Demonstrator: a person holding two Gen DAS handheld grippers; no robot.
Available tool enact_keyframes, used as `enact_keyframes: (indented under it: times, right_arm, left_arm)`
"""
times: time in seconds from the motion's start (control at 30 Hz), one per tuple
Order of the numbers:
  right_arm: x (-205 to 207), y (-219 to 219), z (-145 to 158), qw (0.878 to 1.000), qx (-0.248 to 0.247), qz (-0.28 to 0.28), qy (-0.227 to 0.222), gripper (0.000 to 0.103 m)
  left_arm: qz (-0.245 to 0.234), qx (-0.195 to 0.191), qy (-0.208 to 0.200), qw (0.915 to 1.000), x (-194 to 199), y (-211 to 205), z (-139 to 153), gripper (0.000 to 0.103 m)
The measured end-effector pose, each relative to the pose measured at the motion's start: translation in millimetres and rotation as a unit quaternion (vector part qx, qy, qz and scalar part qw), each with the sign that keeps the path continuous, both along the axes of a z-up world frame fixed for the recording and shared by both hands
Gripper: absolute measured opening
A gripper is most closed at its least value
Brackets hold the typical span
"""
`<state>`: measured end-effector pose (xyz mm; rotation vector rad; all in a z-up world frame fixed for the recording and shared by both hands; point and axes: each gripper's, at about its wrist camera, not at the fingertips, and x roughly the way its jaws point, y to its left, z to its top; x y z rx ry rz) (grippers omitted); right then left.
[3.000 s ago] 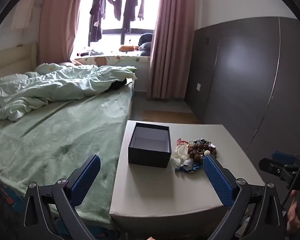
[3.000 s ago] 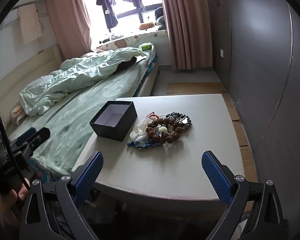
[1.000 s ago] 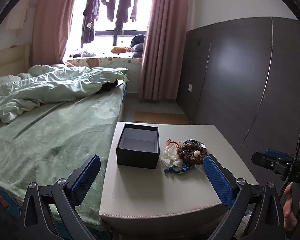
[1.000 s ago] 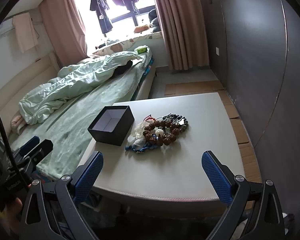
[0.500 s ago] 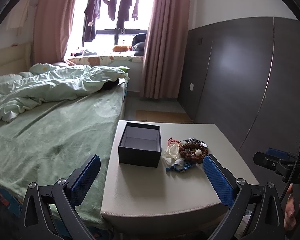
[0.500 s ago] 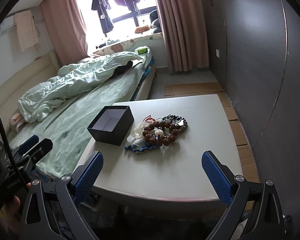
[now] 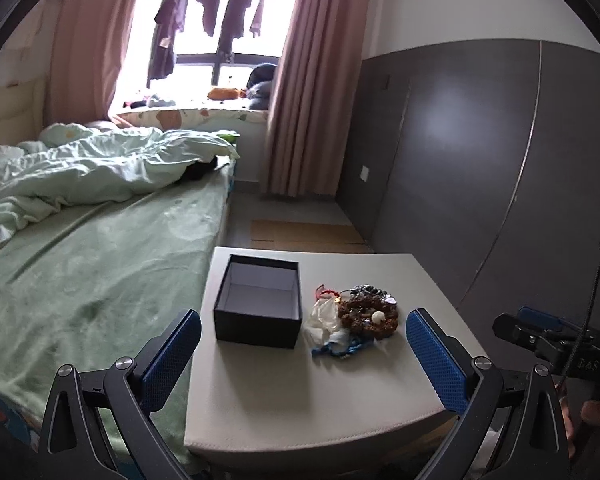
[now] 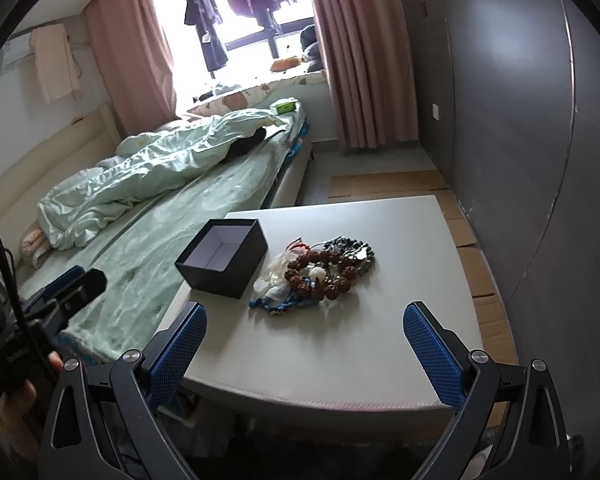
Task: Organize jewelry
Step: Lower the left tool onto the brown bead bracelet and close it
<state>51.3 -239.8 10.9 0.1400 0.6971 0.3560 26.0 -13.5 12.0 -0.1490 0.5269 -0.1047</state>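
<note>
On the desk (image 8: 400, 320), at 3 o'clock of the open box (image 8: 224, 258), tangled jewelry (image 8: 320, 270) risks being dragged out together once pinched by either of the empty, wide-open left tongs (image 7: 300, 354) and right tongs (image 8: 305, 344).

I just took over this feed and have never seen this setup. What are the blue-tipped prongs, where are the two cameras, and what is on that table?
No robot here: a person holds a two-finger gripper in each hand, each with a fisheye camera looking along its blue-padded fingers. One view shows the left gripper, the other the right gripper. Both are open and hold nothing. On the white table beside the bed sit an open, empty black box and, to its right, a tangled pile of bead bracelets and necklaces.
</note>
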Motion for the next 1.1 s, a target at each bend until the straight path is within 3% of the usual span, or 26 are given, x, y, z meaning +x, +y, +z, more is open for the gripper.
enact_keyframes:
  times: [0.4, 0.67, 0.87, 1.1]
  right_arm:
    - [41.1, -23.1, -4.8, 0.997, 0.06, -0.019, 0.034, 0.099]
    - [83.0, -39.8, -26.3, 0.985, 0.139, -0.027, 0.097, 0.098]
    - [111.5, -49.5, -50.0, 0.975, 0.163, -0.045, 0.142, 0.082]
    - [139.5, -46.6, -76.2, 0.967, 0.16, -0.052, 0.19, 0.063]
  left_arm:
    - [-0.063, -0.01, 0.045, 0.997, 51.3, -24.6, 11.0, 0.099]
    - [-0.085, -0.023, 0.13, 0.9875, 108.5, -45.3, -5.2, 0.078]
    - [-0.084, -0.028, 0.186, 0.9785, 143.0, -55.4, -26.2, 0.063]
    - [-0.078, -0.014, 0.215, 0.9734, 171.4, -61.0, -48.0, 0.049]
